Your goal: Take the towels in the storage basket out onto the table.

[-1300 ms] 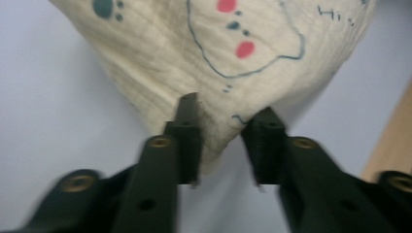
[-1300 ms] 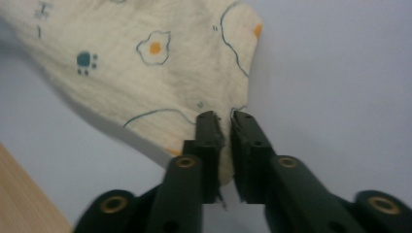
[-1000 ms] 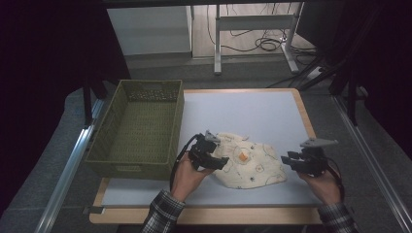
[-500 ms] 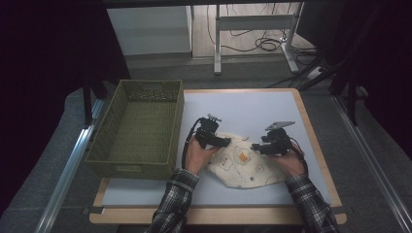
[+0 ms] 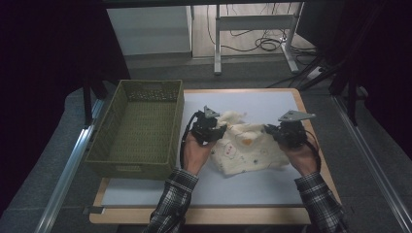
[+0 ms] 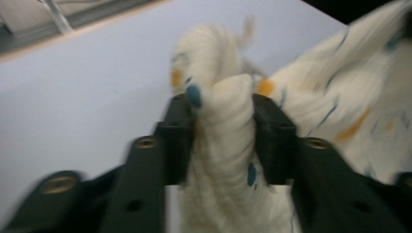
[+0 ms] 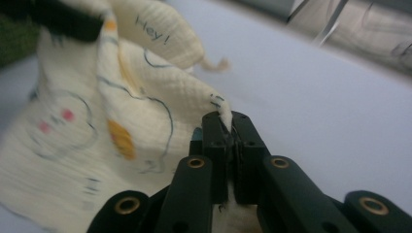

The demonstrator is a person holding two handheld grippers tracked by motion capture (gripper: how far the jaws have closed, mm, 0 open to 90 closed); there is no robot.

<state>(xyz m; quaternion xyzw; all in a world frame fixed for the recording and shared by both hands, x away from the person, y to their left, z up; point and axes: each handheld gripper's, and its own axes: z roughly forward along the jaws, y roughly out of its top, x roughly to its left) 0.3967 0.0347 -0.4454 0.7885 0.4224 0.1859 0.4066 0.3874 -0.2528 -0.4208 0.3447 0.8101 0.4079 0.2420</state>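
A cream printed cloth [image 5: 245,144] lies on the white table top, held up between both grippers. My left gripper [image 5: 219,132] is shut on a thick bunched fold at the cloth's left side; in the left gripper view the cloth [image 6: 223,160] fills the gap of that gripper [image 6: 222,121]. My right gripper [image 5: 270,130] is shut on the cloth's right edge; the right gripper view shows a thin corner of cloth [image 7: 145,97] pinched in that gripper [image 7: 228,124], with "Hey!" printed on a raised flap.
A green woven basket [image 5: 138,128] stands at the table's left, right beside my left hand. The table's wooden rim [image 5: 204,216] runs along the near edge. Desk legs and cables sit on the floor beyond the far edge.
Both grippers have come onto the cloth and shut on it. The right one moved in from the table's right side. The cloth went from lying flat to being gathered and lifted towards the far side.
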